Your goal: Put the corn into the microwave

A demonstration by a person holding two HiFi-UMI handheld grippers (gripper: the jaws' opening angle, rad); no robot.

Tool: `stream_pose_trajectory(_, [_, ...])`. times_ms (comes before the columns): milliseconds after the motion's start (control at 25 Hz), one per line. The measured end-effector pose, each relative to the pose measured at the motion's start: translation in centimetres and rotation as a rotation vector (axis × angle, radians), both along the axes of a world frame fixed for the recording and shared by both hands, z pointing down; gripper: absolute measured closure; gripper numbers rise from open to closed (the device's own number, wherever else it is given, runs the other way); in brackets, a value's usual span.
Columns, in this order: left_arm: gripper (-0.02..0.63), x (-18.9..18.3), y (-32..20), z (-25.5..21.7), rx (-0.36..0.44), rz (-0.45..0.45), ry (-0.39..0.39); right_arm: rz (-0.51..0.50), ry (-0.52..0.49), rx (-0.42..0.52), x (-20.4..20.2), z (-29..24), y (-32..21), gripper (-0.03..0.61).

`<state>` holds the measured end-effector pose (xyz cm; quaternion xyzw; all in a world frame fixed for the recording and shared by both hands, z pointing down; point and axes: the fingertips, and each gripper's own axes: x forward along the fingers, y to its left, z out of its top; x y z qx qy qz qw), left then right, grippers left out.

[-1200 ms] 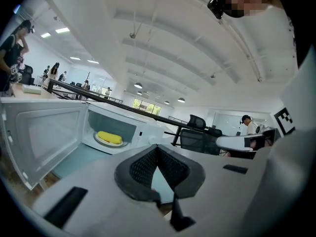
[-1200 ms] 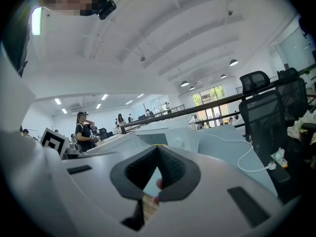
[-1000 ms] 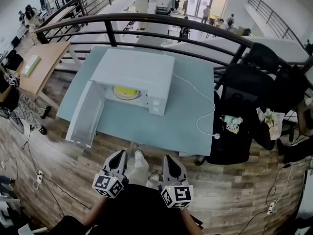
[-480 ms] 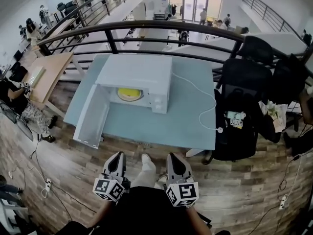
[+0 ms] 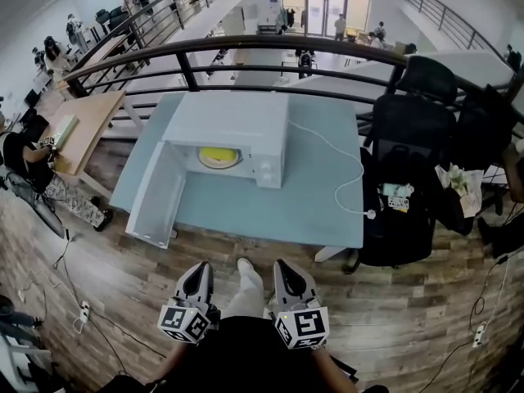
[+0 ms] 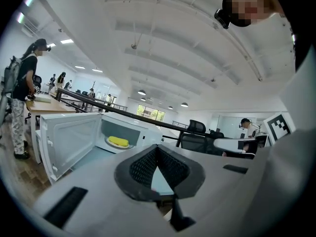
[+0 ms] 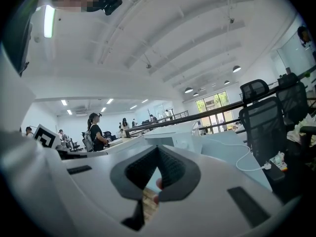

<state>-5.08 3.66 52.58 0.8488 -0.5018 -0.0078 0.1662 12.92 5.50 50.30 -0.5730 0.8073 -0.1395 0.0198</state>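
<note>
One table [image 5: 246, 211] fills the middle of the head view, at 12 o'clock from your two grippers and well apart from them. Its far edge is crossed by the black railing [image 5: 246, 43]. Black office chairs [image 5: 409, 137] crowd the table's 3 o'clock side, overlapping so much that you cannot count them.

One white microwave [image 5: 233, 121] sits on the far left part of the table. Its single door [image 5: 160, 195] is swung open toward 8 o'clock, so the cavity faces you.

Your left gripper [image 5: 199, 268] sits at 7 o'clock in the head view and your right gripper [image 5: 282, 265] at 5 o'clock. Each carries one marker cube at its near end, and your arms are cut off by the bottom edge.

In the left gripper view the two fingers are pressed together at the tips with nothing between them [image 6: 157, 149]. In the right gripper view the two fingers also meet at the tips and carry nothing [image 7: 158, 149]. A small pinkish patch shows through the gap below them, too blurred to name.

One white cable [image 5: 348, 174] runs from the microwave's 3 o'clock side across the table to one plug [image 5: 368, 214] near the front right corner.

One yellow corn [image 5: 217, 155] lies inside the microwave, low in the cavity. The head view hides its far part under the roof. The left gripper view shows it at 10 o'clock from the jaws [image 6: 118, 141].
</note>
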Motion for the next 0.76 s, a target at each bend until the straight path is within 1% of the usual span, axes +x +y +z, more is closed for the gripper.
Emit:
stream_pose_trajectory(480, [0.612, 0.8, 0.3, 1.4, -0.051, 0.003, 0.004, 0.011, 0.014, -0.022, 0.3, 0.2, 0.2, 0.571])
stream_pose_trajectory(760, [0.612, 0.5, 0.5, 1.6, -0.076, 0.024, -0.023, -0.008, -0.022, -0.051, -1.0, 1.5, 0.3, 0.571])
